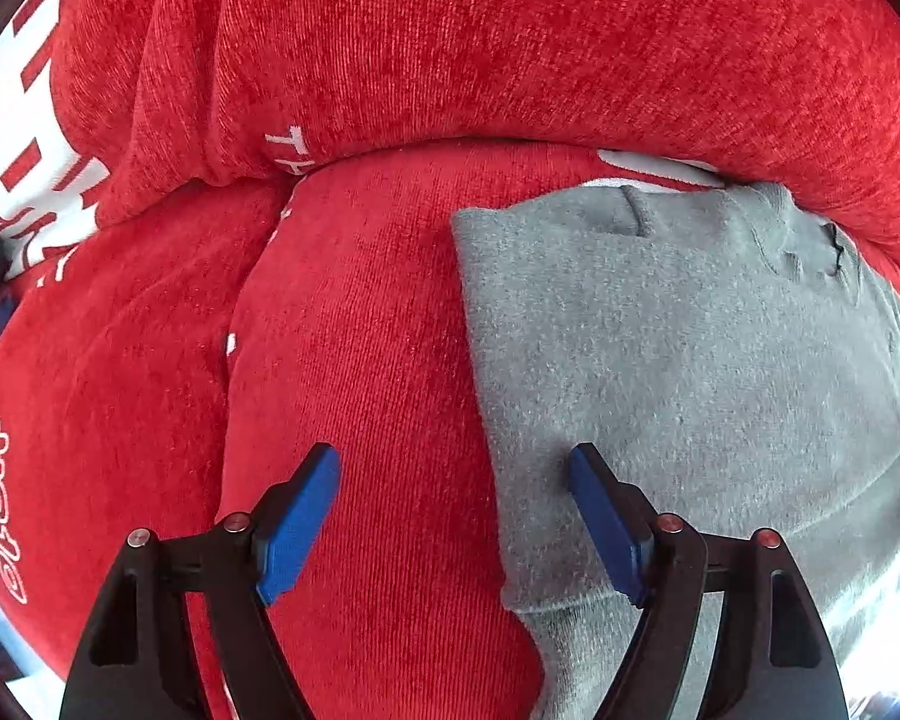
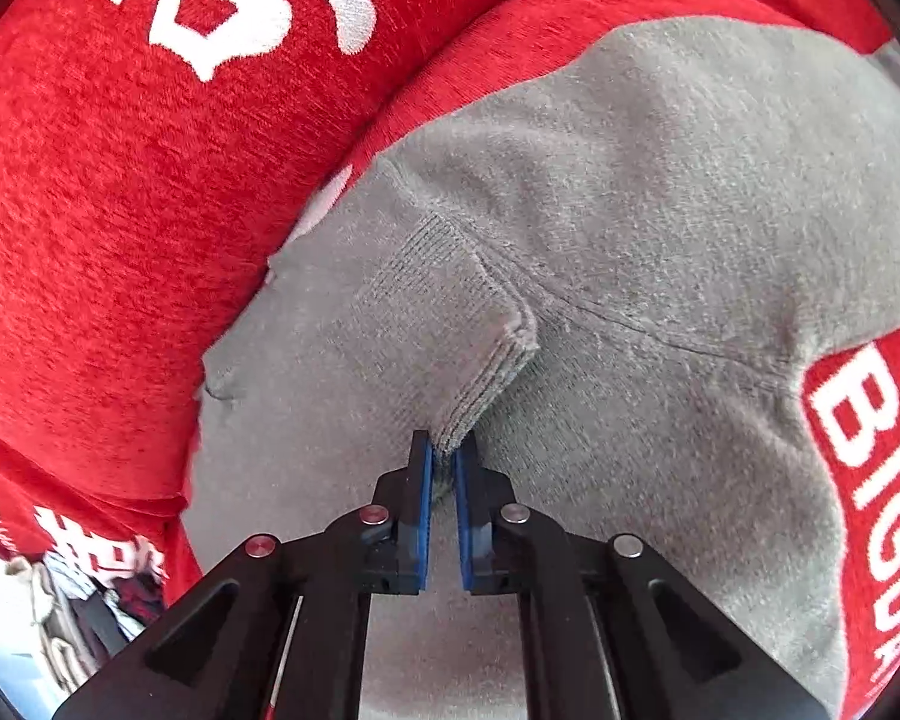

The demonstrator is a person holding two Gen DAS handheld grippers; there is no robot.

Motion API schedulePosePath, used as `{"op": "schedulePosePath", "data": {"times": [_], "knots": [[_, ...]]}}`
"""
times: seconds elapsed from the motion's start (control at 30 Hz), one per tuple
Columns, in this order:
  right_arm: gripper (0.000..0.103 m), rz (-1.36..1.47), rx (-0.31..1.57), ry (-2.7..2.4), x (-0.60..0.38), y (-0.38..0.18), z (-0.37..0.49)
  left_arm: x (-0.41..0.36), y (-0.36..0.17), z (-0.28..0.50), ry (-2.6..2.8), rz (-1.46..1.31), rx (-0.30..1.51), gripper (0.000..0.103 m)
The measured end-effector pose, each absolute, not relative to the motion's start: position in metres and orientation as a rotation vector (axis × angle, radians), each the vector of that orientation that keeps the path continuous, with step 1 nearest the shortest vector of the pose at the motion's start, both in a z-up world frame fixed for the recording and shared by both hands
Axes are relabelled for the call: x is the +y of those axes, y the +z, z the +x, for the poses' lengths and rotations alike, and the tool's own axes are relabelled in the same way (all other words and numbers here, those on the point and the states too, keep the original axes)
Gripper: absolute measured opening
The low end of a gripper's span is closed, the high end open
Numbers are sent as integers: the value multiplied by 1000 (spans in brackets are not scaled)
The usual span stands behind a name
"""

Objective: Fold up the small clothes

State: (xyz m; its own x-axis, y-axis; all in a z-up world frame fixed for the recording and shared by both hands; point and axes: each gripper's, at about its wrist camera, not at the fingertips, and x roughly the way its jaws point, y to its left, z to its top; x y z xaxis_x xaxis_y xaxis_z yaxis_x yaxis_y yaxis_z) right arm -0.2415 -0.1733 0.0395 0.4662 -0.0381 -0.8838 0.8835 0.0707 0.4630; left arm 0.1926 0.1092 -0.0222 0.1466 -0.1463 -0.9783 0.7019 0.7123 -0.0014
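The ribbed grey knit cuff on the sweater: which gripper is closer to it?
Right. The right gripper has its fingers shut on the ribbed grey knit cuff. The left gripper hangs open over the grey sweater's straight edge and red fabric, gripping nothing.

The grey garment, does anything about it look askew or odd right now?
Yes. The grey garment has its ribbed cuff folded across the body, pinched at its tip by the right gripper; fabric bunches near the red cushion.

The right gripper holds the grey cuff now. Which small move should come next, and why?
Probably carry the ribbed cuff across the grey garment and lay it flat. The right gripper is shut on the cuff's edge, while the left gripper is open above the garment's edge, holding nothing.
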Motion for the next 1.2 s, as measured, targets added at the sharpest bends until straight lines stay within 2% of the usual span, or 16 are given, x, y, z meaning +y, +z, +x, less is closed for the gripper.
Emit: {"op": "schedulePosePath", "data": {"times": [0.4,0.53,0.67,0.87,1.2], "knots": [[9,1182,934,-848,-164,70,-261,99,18,141,-704,532,1296,79],[9,1064,926,-831,-175,72,-235,84,22,117,-739,556,1290,79],[9,981,1019,-814,-186,57,-214,69,22,95,-764,565,1300,79],[9,1032,1049,-793,-184,51,-233,53,21,70,-792,592,1303,79],[9,1208,955,-741,-162,60,-306,30,19,28,-842,652,1339,79]]}}
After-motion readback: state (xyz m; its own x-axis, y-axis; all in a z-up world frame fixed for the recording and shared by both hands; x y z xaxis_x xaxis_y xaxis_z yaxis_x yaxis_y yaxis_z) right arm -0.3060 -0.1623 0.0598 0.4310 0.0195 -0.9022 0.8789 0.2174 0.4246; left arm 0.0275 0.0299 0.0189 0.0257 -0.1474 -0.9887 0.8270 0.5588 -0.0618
